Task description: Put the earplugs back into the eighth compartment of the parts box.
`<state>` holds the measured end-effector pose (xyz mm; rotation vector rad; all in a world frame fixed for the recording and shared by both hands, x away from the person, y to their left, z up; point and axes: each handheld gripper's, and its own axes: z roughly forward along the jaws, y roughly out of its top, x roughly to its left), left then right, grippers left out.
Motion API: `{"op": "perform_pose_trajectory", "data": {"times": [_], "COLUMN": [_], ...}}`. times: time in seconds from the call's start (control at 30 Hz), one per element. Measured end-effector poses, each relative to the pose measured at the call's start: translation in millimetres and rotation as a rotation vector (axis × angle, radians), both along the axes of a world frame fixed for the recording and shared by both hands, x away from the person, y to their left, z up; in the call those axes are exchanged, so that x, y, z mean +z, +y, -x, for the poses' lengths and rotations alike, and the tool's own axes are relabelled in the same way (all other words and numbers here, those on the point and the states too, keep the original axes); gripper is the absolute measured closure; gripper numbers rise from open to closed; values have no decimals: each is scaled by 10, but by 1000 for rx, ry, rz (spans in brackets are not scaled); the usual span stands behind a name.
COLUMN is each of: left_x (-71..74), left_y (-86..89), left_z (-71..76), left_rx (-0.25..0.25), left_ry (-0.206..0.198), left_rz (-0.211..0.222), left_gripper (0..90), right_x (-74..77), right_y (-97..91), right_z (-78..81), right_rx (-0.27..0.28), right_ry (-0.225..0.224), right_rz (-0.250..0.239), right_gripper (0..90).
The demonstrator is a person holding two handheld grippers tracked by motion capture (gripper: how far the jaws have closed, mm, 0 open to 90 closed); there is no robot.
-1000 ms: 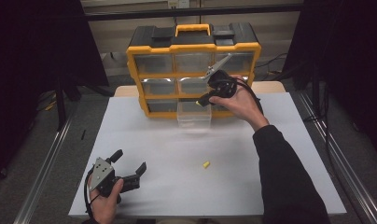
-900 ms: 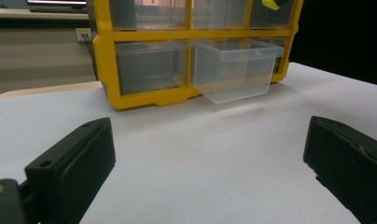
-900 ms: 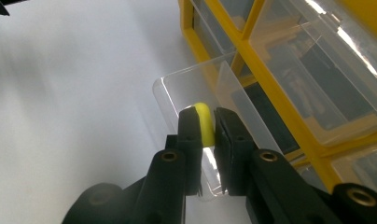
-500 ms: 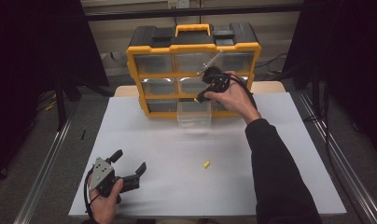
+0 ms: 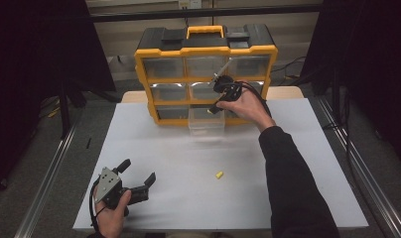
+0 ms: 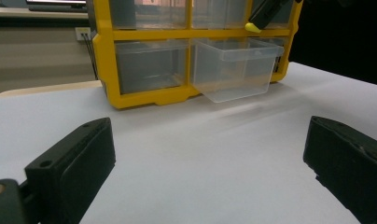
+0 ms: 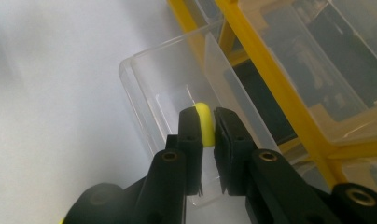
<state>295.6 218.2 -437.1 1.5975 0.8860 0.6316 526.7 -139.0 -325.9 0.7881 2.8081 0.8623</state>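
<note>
A yellow-and-black drawer cabinet (image 5: 206,52) stands at the back of the white table. Its bottom middle clear drawer (image 5: 206,122) is pulled out over the table. My right gripper (image 7: 205,125) is shut on a small yellow piece (image 7: 204,122) and hangs right above that open drawer (image 7: 168,102). The right gripper (image 5: 214,108) points down at the drawer in the high view. In the left gripper view the yellow piece (image 6: 253,27) shows above the drawer (image 6: 235,67). My left gripper (image 5: 137,178) rests open at the table's front left, nothing between its jaws. A second yellow piece (image 5: 219,174) lies on the table.
The table (image 5: 307,163) has a white top with free room in the middle and at the right. Metal rails (image 5: 44,178) run along both sides of it. Dark curtains hang at the left and right.
My right gripper has come down and a little toward the front with the yellow piece, from in front of the cabinet's middle row to just over the open drawer. The left gripper has kept still.
</note>
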Motion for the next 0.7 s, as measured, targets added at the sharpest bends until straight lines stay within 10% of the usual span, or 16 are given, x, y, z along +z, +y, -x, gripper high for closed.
{"op": "perform_pose_trajectory", "data": {"times": [0.7], "left_x": [-5], "left_y": [1], "left_z": [-3], "left_rx": [-4], "left_ry": [3], "left_rz": [-1], "left_gripper": [22], "right_x": [-297], "right_y": [39], "right_z": [-129], "right_rx": [4], "right_ry": [47], "right_rz": [64], "right_gripper": [797]}}
